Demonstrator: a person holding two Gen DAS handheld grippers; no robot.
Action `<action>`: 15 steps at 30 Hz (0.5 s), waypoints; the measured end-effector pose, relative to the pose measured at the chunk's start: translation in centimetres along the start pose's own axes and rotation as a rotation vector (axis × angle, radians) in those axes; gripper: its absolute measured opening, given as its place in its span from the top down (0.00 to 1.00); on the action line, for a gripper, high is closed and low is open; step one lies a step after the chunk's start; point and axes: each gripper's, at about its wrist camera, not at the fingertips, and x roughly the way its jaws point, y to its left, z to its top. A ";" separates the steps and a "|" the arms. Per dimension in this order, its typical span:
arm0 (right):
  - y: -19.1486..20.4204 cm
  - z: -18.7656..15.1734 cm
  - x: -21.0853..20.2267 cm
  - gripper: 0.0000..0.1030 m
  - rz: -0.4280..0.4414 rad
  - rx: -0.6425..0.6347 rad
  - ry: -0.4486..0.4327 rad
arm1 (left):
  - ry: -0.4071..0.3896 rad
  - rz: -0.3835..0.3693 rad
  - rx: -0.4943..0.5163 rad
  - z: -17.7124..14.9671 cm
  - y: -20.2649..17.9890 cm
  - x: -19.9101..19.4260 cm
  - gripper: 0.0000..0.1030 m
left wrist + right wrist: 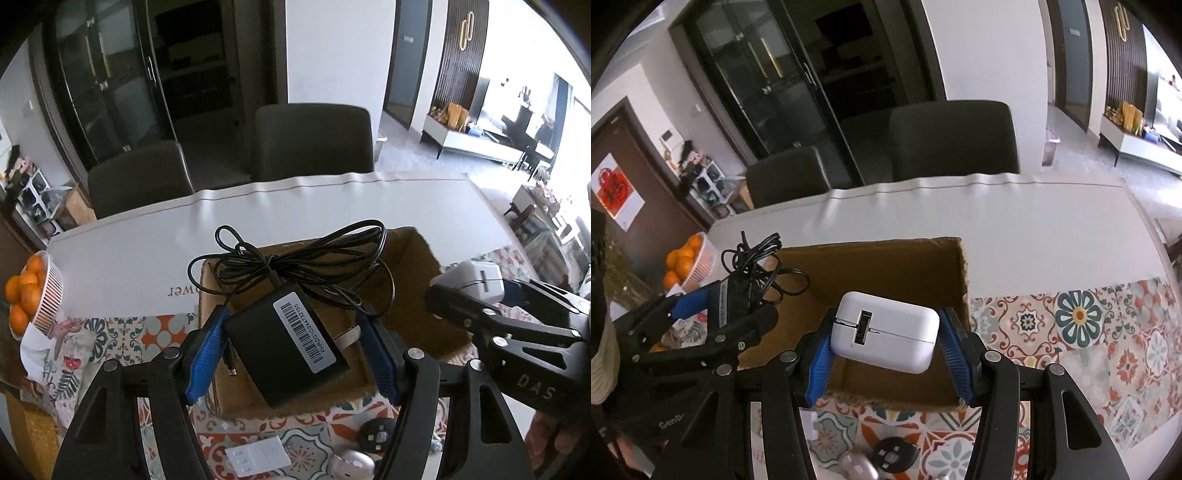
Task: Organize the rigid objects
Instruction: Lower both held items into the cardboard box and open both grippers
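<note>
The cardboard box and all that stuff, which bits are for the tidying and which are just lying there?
For the job: black power adapter in left gripper; white charger in right gripper; cardboard box.

Just lying about: oranges in their basket; chairs.

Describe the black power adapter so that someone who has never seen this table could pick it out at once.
Find the open cardboard box on the patterned tablecloth. Held above its left side, in the jaws of the left gripper, is the black power adapter, a flat dark brick. Unlike the white charger gripped beside it, it carries a white barcode sticker and a tangled black cord.
</note>
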 end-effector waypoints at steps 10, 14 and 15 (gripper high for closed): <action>-0.5 0.6 1.9 0.48 -0.028 -0.003 0.048 | 0.058 0.039 0.000 0.1 0.2 2.6 0.17; -0.3 0.7 2.1 0.48 -0.025 -0.001 0.058 | 0.013 0.114 -0.002 0.3 0.7 1.7 0.09; -0.1 0.8 2.2 0.48 -0.024 -0.007 0.061 | -0.002 0.141 -0.007 0.2 0.9 1.4 0.04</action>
